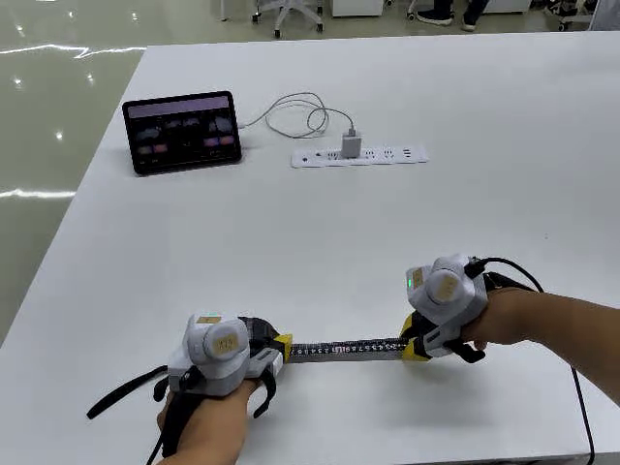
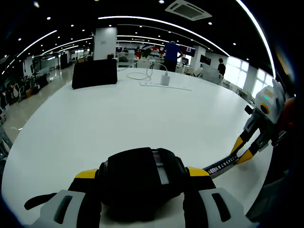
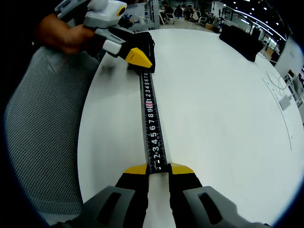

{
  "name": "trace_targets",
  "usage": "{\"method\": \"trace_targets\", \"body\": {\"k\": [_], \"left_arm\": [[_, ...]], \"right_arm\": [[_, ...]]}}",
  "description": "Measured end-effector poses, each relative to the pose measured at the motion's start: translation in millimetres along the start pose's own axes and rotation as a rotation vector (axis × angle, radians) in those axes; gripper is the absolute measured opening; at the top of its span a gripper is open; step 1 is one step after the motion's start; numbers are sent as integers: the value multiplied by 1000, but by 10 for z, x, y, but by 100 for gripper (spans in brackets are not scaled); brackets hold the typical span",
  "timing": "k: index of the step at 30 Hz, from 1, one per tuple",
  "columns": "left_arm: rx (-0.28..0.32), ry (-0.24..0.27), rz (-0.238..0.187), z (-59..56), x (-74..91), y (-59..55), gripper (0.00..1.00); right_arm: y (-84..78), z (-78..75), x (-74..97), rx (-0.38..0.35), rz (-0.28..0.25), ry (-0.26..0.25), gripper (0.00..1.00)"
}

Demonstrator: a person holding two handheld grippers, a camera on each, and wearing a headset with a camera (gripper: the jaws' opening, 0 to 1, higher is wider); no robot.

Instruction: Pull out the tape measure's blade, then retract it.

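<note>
A black tape measure case [image 2: 141,176] sits between the yellow-tipped fingers of my left gripper [image 2: 141,173], which is shut on it near the table's front edge [image 1: 266,349]. From the case [image 3: 142,43] the dark numbered blade [image 3: 151,121] runs flat along the table to my right gripper [image 3: 157,168], which is shut on the blade's end. In the head view the blade [image 1: 344,347] spans the gap between my left gripper and my right gripper [image 1: 412,347]. In the left gripper view my right gripper [image 2: 242,152] holds the blade [image 2: 221,166] at the right.
A dark tablet [image 1: 182,131] stands at the back left of the white table [image 1: 320,232]. A white power strip [image 1: 360,155] with a plugged charger [image 1: 351,145] and looped cable [image 1: 295,114] lies behind the middle. Office chairs stand beyond the far edge.
</note>
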State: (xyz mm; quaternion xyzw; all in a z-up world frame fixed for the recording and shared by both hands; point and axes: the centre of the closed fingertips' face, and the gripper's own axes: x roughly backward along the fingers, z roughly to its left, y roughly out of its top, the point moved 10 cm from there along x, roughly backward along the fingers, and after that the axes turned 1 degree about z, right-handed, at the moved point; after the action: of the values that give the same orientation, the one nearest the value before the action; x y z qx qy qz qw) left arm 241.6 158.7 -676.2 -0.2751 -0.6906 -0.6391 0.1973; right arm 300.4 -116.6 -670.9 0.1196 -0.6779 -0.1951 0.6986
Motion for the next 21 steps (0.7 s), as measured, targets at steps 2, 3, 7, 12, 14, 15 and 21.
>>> {"method": "trace_targets", "body": {"k": [2, 3, 7, 12, 14, 15, 21], "left_arm": [[0, 0, 1, -1, 0, 0, 67], [0, 0, 0, -1, 0, 0, 67], [0, -1, 0, 0, 0, -1, 67], [0, -1, 2, -1, 2, 1, 67], [0, -1, 3, -1, 4, 2, 67], [0, -1, 3, -1, 4, 2, 67], [2, -1, 3, -1, 3, 3, 67]], "right_arm": [[9, -2, -5, -5, -2, 1, 11], [13, -2, -7, -4, -2, 1, 11], [36, 1, -20, -3, -2, -2, 11], [53, 7, -31, -13, -9, -4, 11], [61, 11, -36, -12, -10, -5, 11], [64, 12, -38, -12, -12, -5, 11], [92, 25, -58, -33, -23, -2, 11]]}}
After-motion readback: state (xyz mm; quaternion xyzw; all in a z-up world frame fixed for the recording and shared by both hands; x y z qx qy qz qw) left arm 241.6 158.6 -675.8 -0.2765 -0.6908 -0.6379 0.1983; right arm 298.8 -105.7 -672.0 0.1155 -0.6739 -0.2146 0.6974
